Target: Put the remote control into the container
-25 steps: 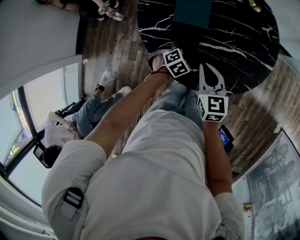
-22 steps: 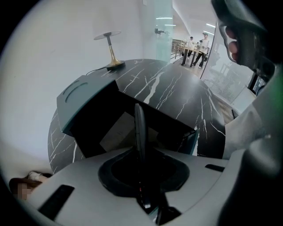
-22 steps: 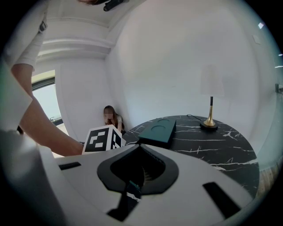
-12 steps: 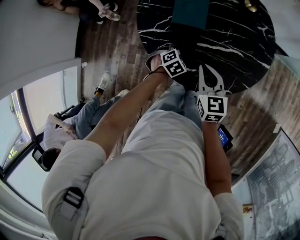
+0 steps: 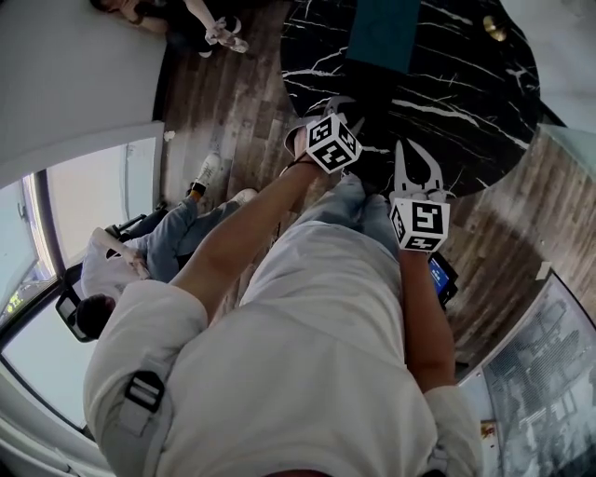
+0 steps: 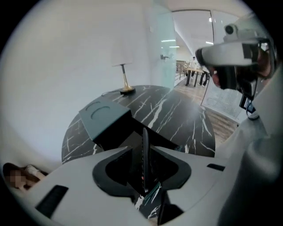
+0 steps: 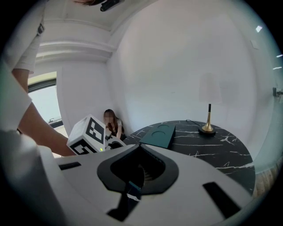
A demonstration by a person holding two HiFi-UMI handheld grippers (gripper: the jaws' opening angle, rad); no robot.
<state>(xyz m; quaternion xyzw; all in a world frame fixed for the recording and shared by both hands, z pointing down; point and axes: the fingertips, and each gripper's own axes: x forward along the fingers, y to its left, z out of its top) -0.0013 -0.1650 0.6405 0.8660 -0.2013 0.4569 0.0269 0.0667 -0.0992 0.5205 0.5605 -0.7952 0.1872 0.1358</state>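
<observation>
A teal container (image 5: 382, 33) with round dents in its top sits on the round black marble table (image 5: 466, 84). My left gripper (image 5: 343, 110) hangs over the table's near edge, a short way before the container (image 6: 102, 117). A thin black remote control (image 6: 144, 137) stands edge-on between its jaws, pointing at the container. Those jaws of the left gripper (image 6: 144, 149) are opening, with the remote still gripped between them. My right gripper (image 5: 404, 149) hovers at the table edge, shut and holding nothing. In the right gripper view the right gripper (image 7: 139, 146) faces the container (image 7: 160, 136).
A gold-footed lamp (image 5: 494, 28) stands at the far side of the table. People sit on the wooden floor at the left (image 5: 140, 252) and against the wall (image 5: 186, 14). A small device with a blue screen (image 5: 440, 275) lies beside my right forearm.
My left gripper has shifted a little left and turned its marker cube. The right gripper has hardly moved.
</observation>
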